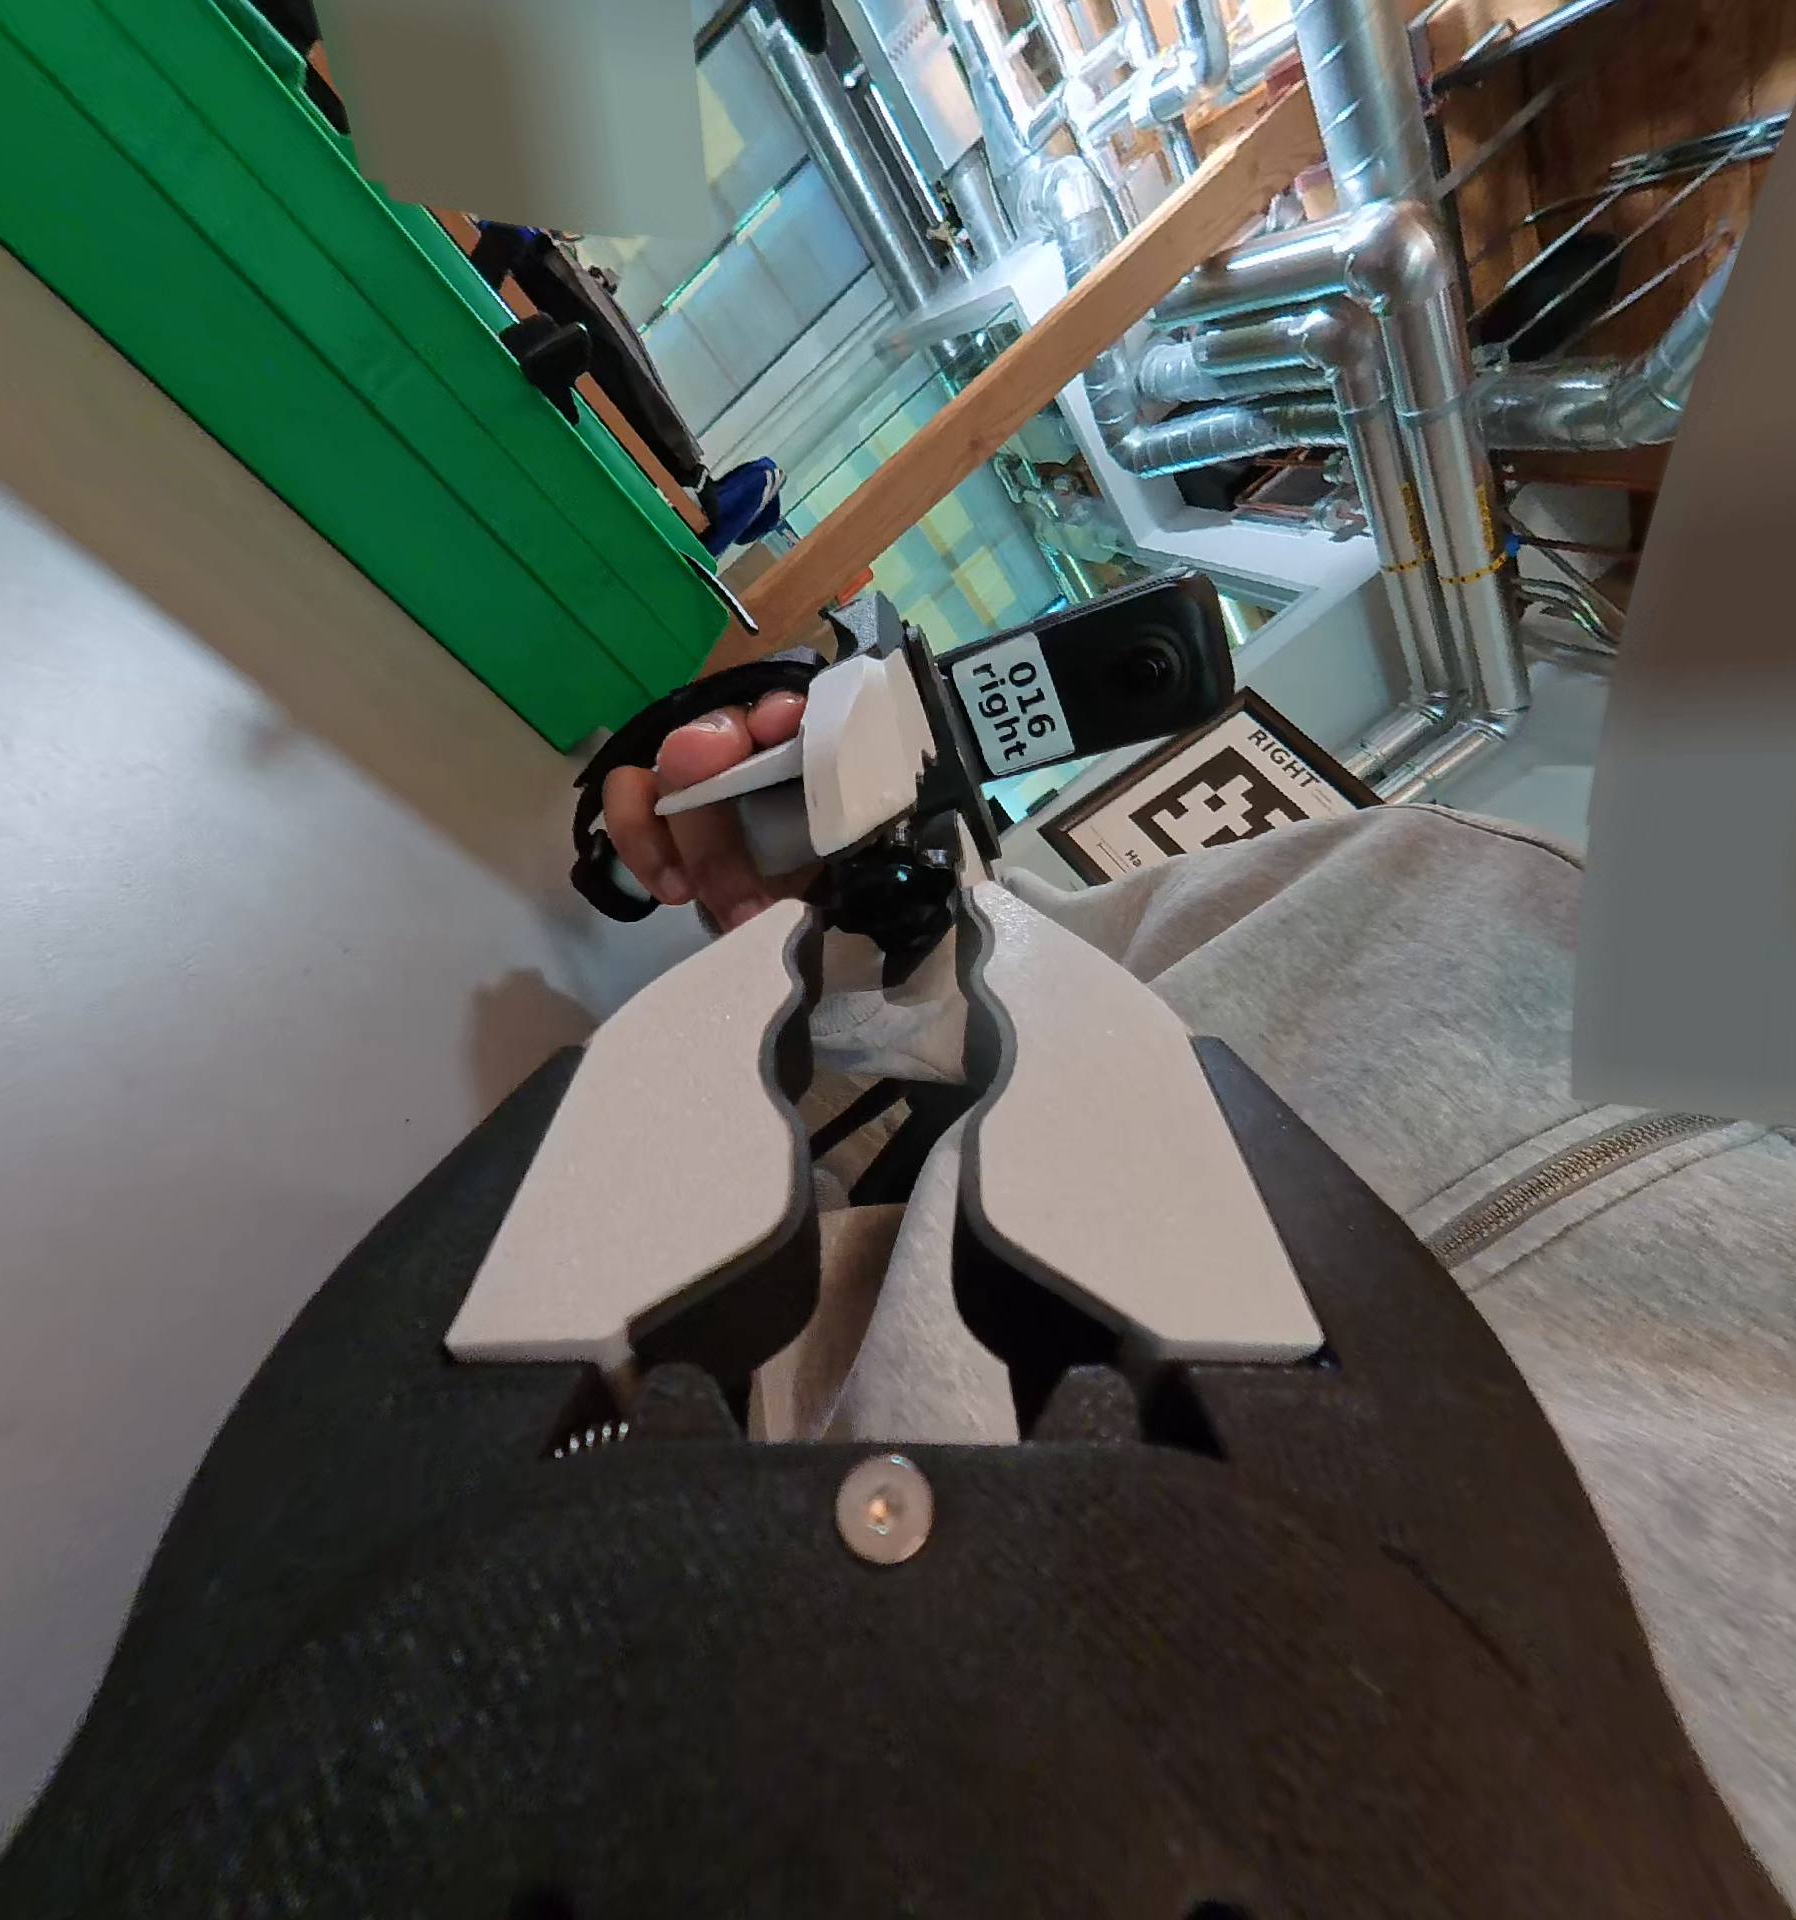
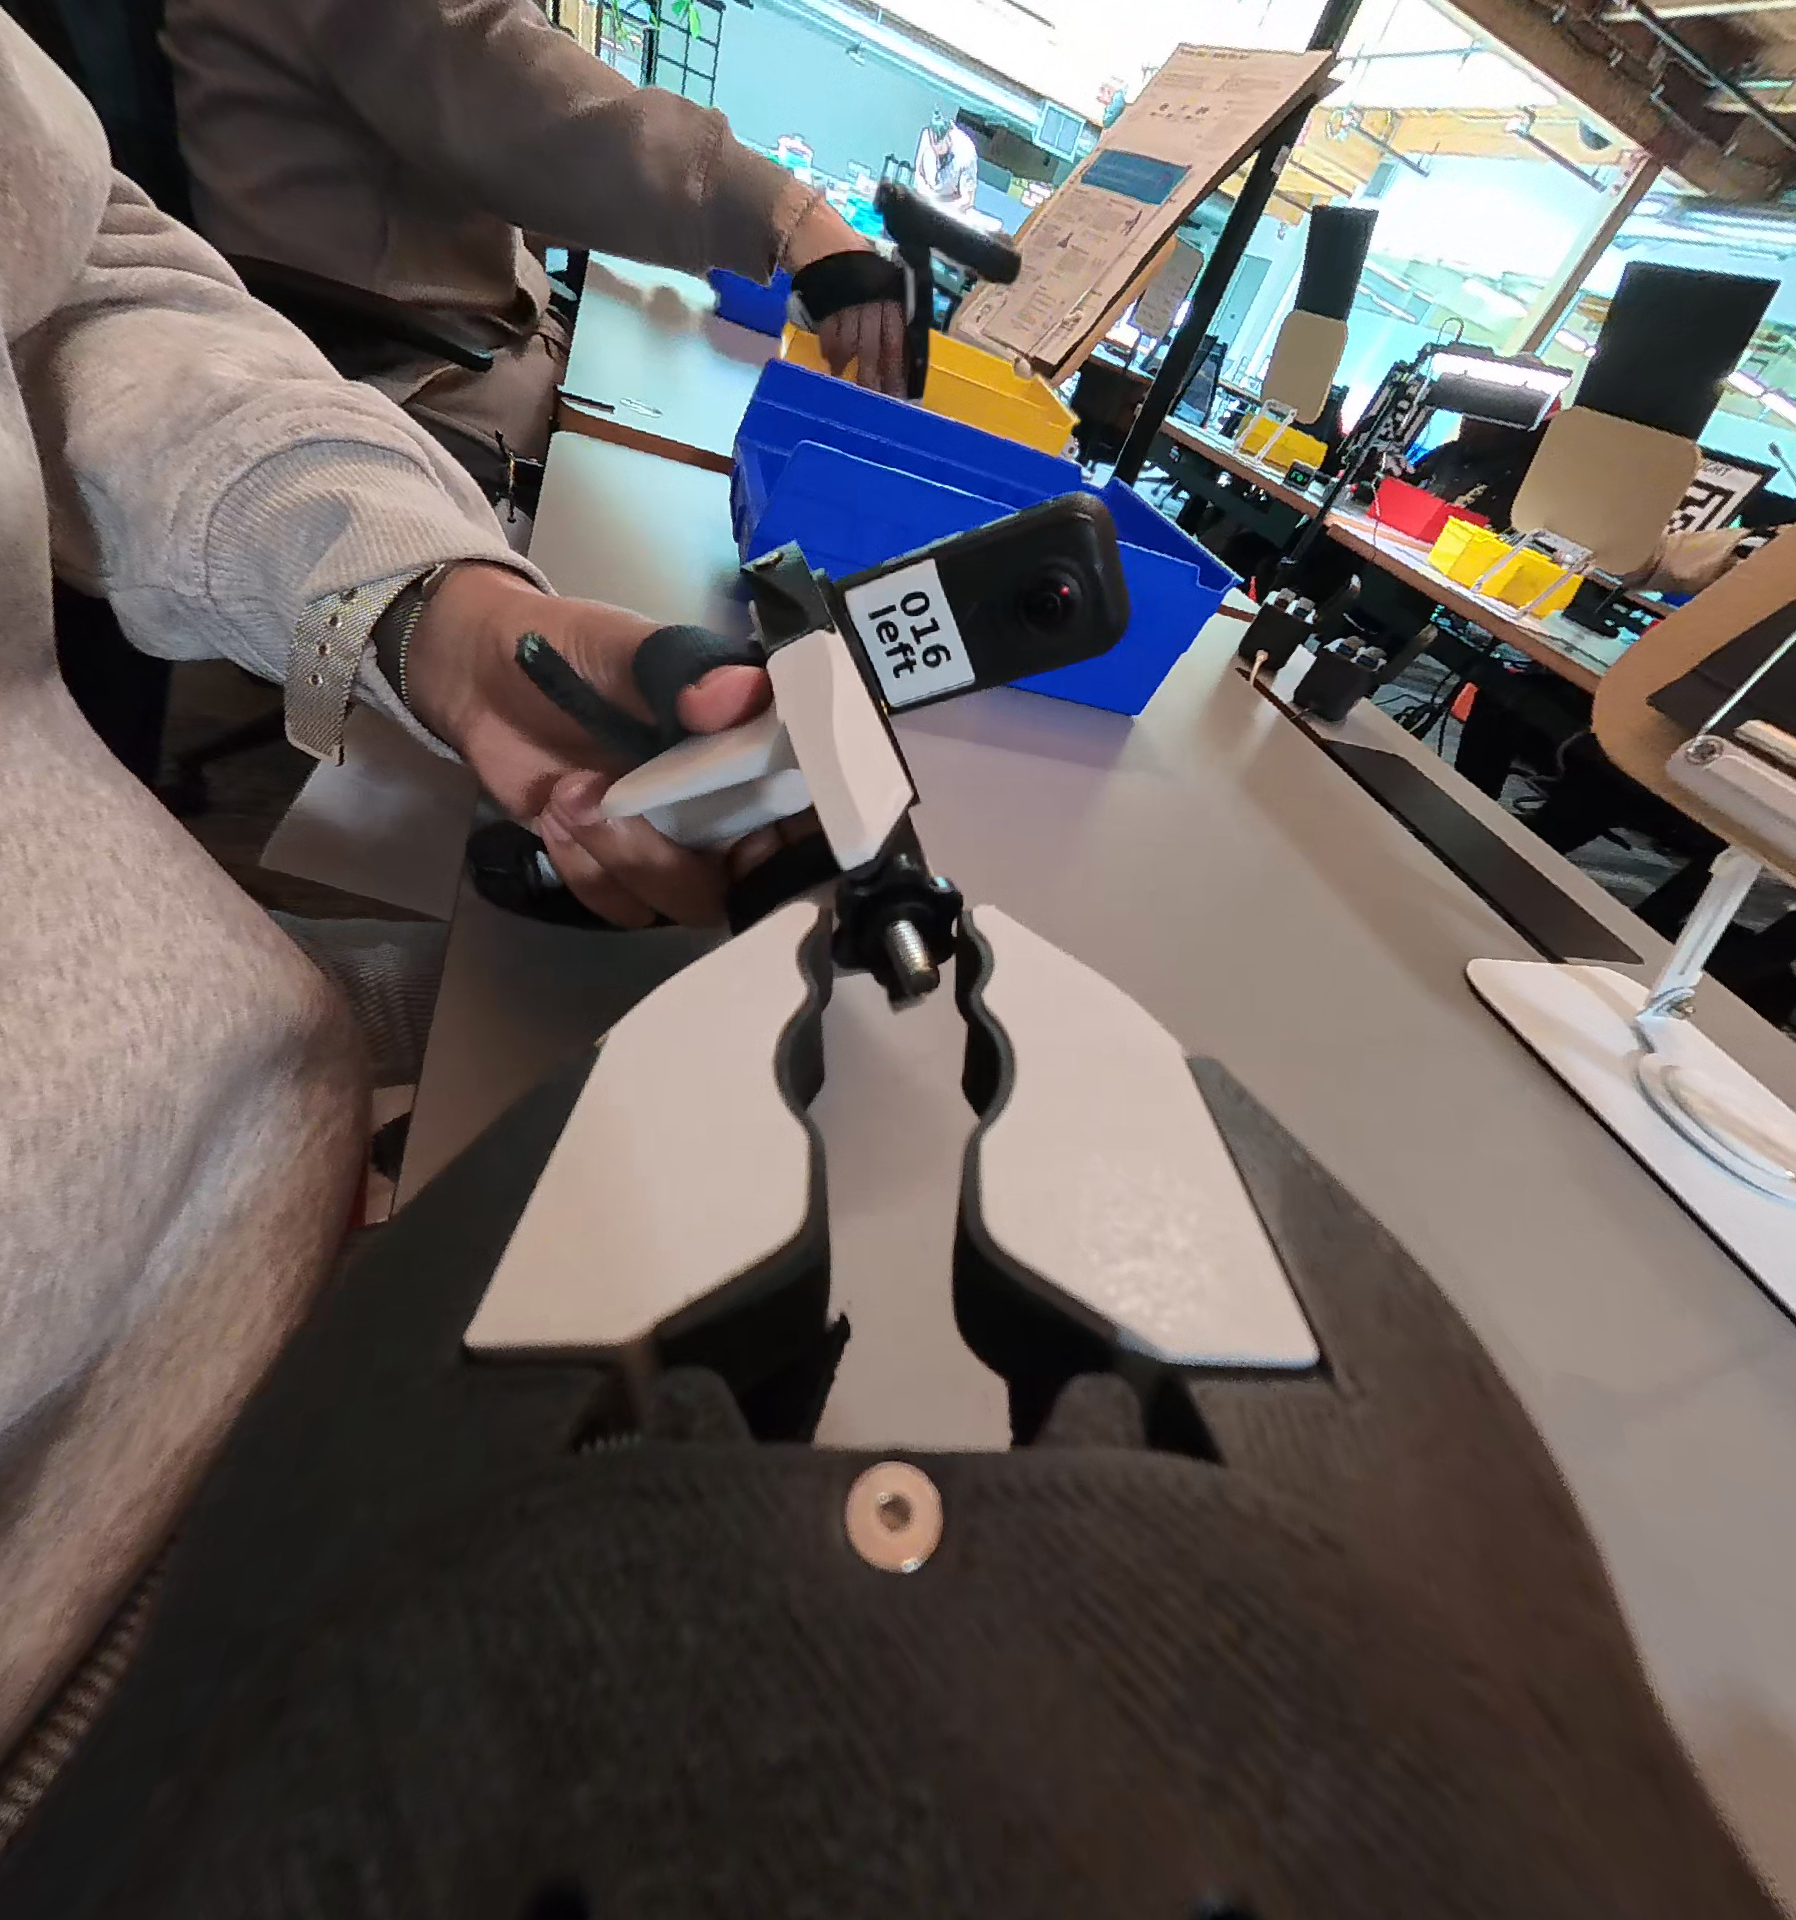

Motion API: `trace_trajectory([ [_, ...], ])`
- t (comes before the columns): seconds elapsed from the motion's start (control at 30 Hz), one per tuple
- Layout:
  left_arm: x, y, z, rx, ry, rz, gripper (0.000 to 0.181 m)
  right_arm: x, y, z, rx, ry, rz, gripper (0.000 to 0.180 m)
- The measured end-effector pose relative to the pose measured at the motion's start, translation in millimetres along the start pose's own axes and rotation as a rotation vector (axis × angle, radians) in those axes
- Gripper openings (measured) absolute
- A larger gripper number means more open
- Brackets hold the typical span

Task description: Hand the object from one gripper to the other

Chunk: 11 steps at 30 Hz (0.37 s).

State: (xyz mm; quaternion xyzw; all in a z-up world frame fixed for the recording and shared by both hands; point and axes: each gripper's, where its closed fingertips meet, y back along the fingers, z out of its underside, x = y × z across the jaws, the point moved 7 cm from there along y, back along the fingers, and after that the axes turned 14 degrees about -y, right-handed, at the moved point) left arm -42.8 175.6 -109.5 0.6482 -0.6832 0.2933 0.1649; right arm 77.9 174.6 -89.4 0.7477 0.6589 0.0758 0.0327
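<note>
My left gripper [image 1: 889,935] is open, with nothing between its white fingers [image 1: 665,1164]. Just beyond its tips, the white body [image 1: 863,748] and black camera [image 1: 1133,675] of the other hand-held gripper face it, held in a hand [image 1: 686,821]. My right gripper [image 2: 894,935] is open too and empty, above the grey table [image 2: 1237,935]. The left unit's white body [image 2: 842,748] and camera [image 2: 1039,603] sit just past its tips, held by a hand [image 2: 561,717]. I see no object for the handover in either view.
A blue bin [image 2: 925,488] and a yellow bin [image 2: 987,400] stand on the table behind. A white stand base [image 2: 1652,1091] is at the right. Another person's arm [image 2: 561,177] works farther back. A green crate [image 1: 354,364] and a grey sleeve [image 1: 1496,1143] flank the left view. The tips of both grippers are at nearly the same place.
</note>
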Motion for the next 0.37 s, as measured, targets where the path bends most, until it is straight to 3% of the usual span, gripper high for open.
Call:
trace_trajectory([
  [0.37,-6.1,6.1,-2.3,0.006,-0.030,-0.104,0.027,8.7,-1.0,5.8,-0.104,-0.004,0.101,0.023],
])
